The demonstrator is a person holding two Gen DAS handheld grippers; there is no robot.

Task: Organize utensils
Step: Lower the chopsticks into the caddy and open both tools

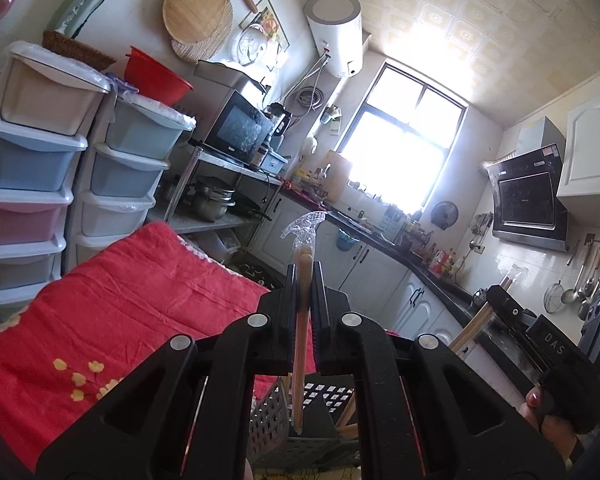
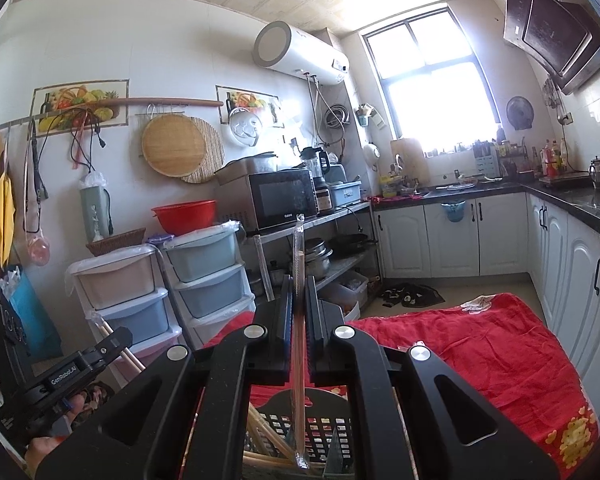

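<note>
Chopsticks (image 1: 302, 320), wooden, sealed in clear crinkled wrap, stand upright.

Two wrapped chopstick pairs (image 1: 302, 320), one dark slotted basket (image 2: 324, 428), two tools (image 1: 303, 276).

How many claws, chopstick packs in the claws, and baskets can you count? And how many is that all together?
Claws: 2, the left claw and the right claw
Chopstick packs held in the claws: 2, the left chopstick pack and the right chopstick pack
Baskets: 1, the dark basket under both claws
Total: 5
</note>
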